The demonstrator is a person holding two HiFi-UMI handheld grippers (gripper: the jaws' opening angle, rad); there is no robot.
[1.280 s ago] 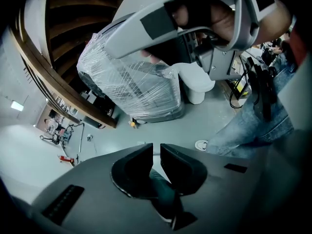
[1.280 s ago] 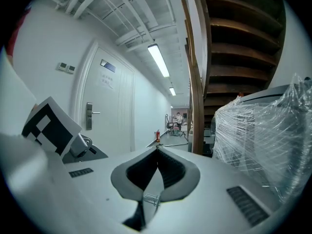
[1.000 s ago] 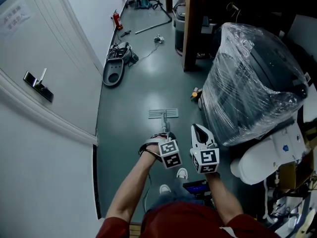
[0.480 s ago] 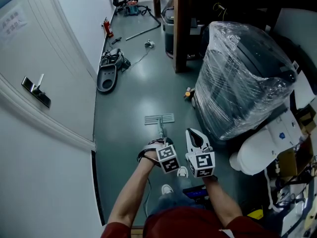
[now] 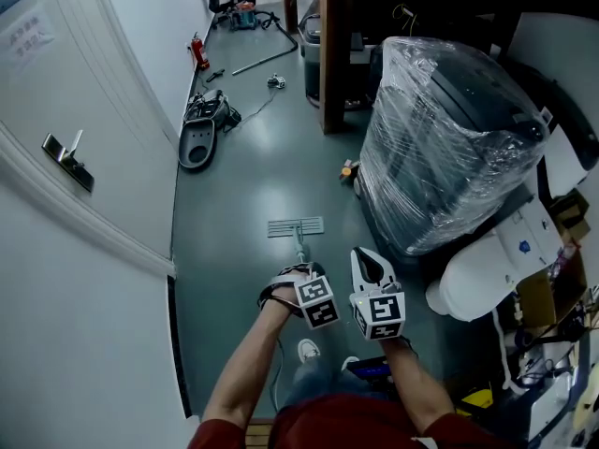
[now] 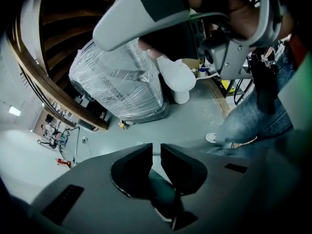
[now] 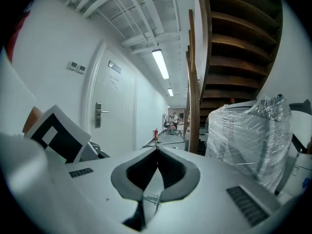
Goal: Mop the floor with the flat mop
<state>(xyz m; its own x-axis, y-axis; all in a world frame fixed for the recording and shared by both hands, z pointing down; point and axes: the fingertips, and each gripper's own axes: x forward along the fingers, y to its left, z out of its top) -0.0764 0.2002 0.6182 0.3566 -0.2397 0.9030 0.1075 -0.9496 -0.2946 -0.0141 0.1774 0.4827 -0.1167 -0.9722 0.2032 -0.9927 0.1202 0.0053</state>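
- Plainly the left gripper (image 5: 299,274) does the work. In the left gripper view its jaws stand at a narrow gap, clamped on the dark handle (image 6: 163,195) of the flat mop (image 5: 297,234), which runs back between them toward the camera.
- Because that grip is held low in front of the person's body, the handle slopes forward and down. The mop head (image 5: 295,226) therefore lies flat on the floor (image 5: 243,195), just ahead of both grippers.
- The right gripper (image 5: 367,255) sits just beside the left one with its jaws brought together at the tips. The right gripper view shows nothing between them. I judge it is carried along free and does not share the load.
- The mop head lies crosswise to the corridor. It is roughly midway between the white door (image 5: 65,157) on the left and the film-wrapped machine (image 5: 449,129) on the right, and well apart from both. That leaves room, I judge, for a stroke straight down the corridor.
- The mop head is a thin, pale grey rectangle with faint lengthwise ridges. The handle joins it at the middle of its near long edge.
- The handle is slim, pale grey near the head and dark greenish where the left gripper holds it.
- The floor is a dull grey-green with a soft sheen. Wet and dry patches cannot be told apart.
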